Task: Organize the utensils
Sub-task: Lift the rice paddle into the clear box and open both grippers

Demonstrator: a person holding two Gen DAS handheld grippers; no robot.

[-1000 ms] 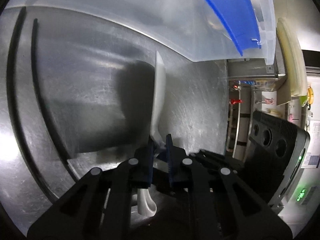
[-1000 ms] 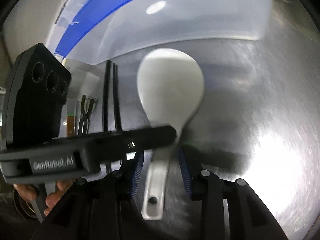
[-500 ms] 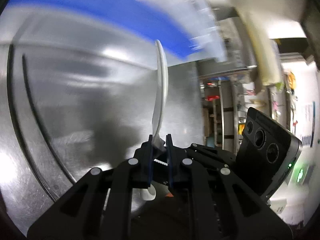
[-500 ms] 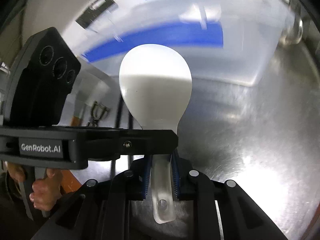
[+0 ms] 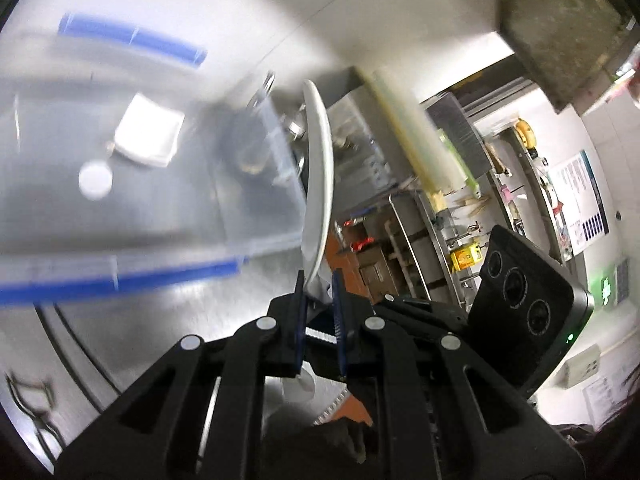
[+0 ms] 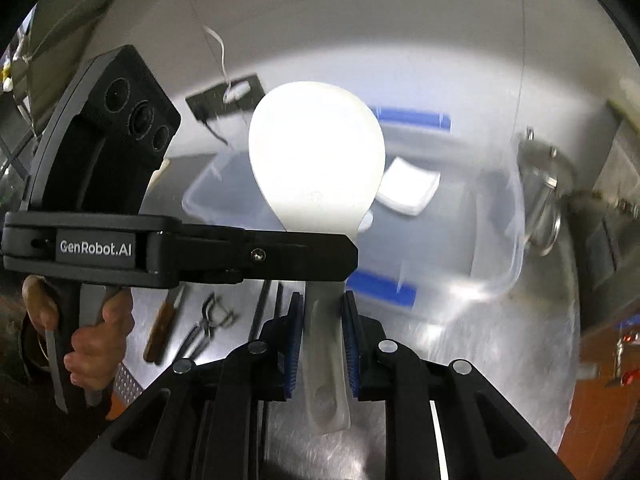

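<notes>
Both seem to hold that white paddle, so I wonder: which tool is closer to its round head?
Left. The left tool clamps the rice paddle at its neck, just below the round head; the right tool grips farther down the handle.

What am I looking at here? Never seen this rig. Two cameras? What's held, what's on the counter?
No robot: a person holds two handheld grippers, each with a fisheye camera looking along its fingers.

Left wrist view: the left gripper is clamped on a white rice paddle, seen edge-on.

Right wrist view: the right gripper grips the same paddle's handle; the left gripper crosses in front.

Behind the paddle is a clear plastic bin with blue handles on a steel counter. Lying on the counter are black chopsticks, a wooden-handled knife and a metal clip-like tool.
</notes>
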